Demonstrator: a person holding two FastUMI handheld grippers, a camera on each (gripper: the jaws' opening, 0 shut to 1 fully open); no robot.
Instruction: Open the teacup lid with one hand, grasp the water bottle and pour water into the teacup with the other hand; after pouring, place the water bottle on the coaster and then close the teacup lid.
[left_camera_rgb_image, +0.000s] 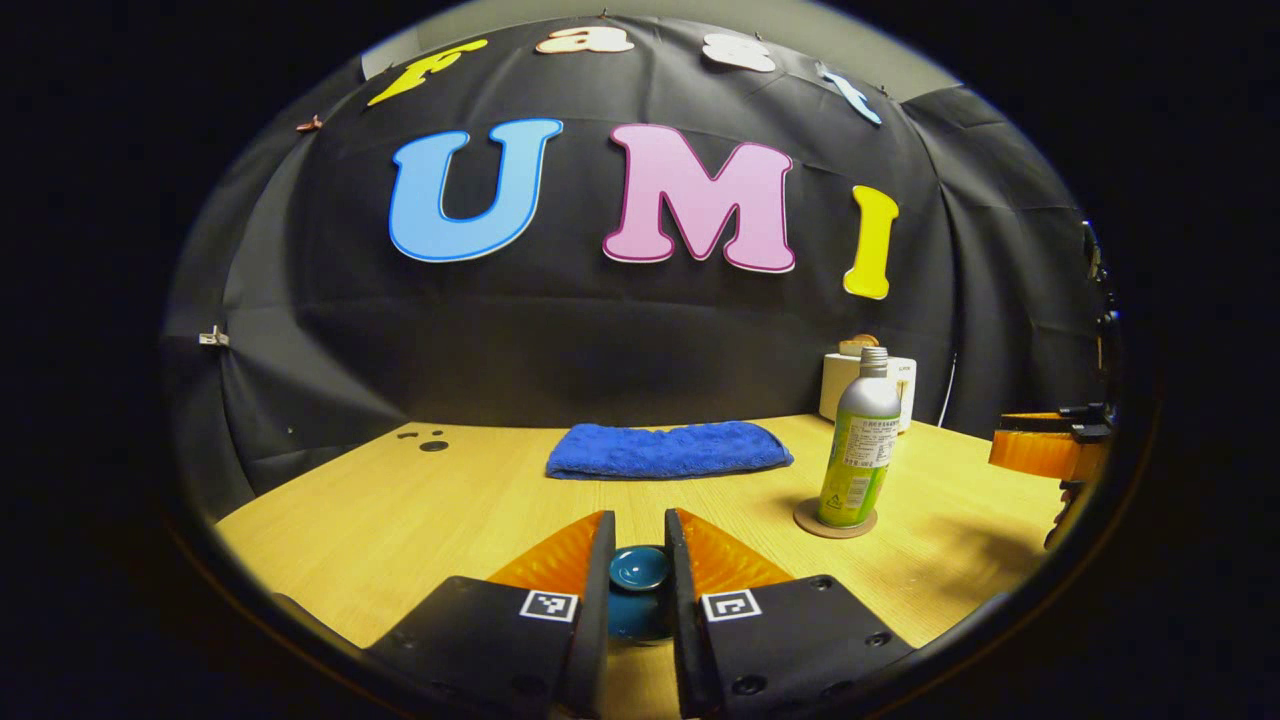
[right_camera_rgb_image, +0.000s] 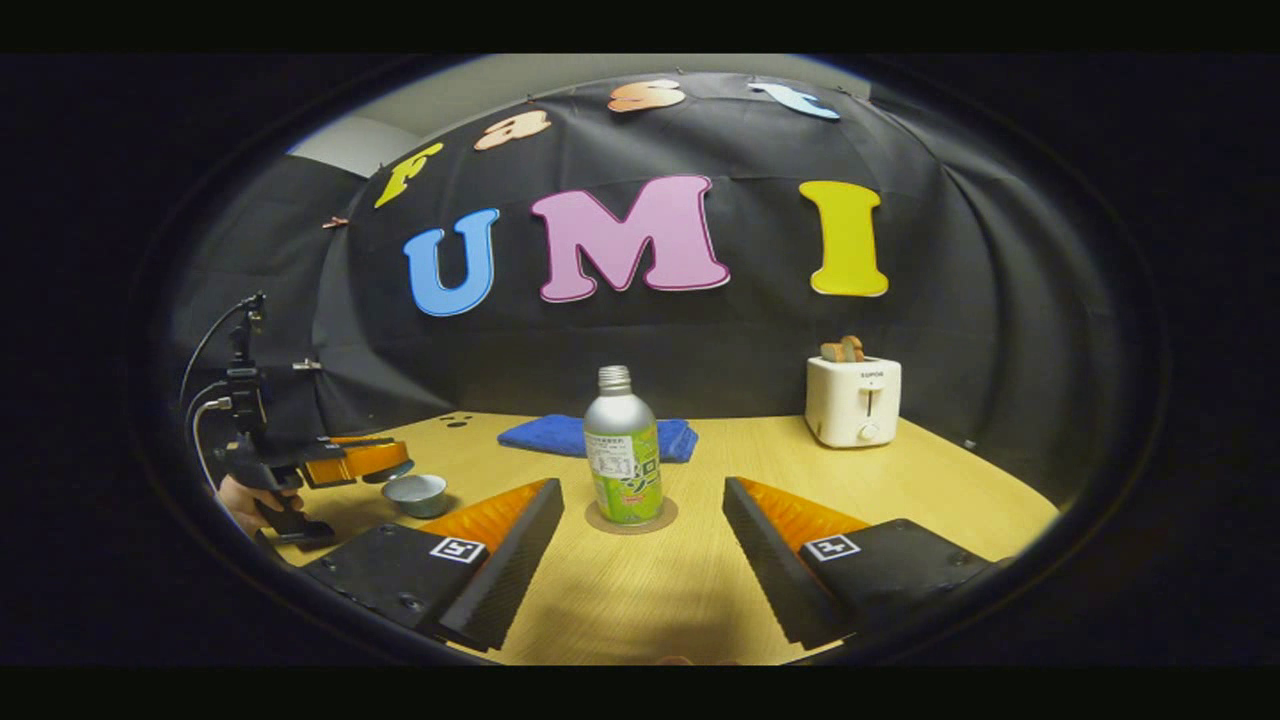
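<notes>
Left gripper (left_camera_rgb_image: 640, 560) grips the teacup lid (left_camera_rgb_image: 638, 568) by its knob, held above the open teacup (right_camera_rgb_image: 415, 494) at near left. Right gripper (right_camera_rgb_image: 640, 540) released, jaws wide, lined up on my water bottle (right_camera_rgb_image: 622, 450), which stands on its coaster (right_camera_rgb_image: 597, 521); approach unobstructed. Blue towel (right_camera_rgb_image: 540, 433) and toaster (right_camera_rgb_image: 853, 400) sit far back.

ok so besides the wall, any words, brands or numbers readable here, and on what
water bottle: label print too small to read
toaster: small mark on the front, too blurred to read
square markers on the left gripper and right gripper: patterns only, no words
Nothing can be quoted.
</notes>
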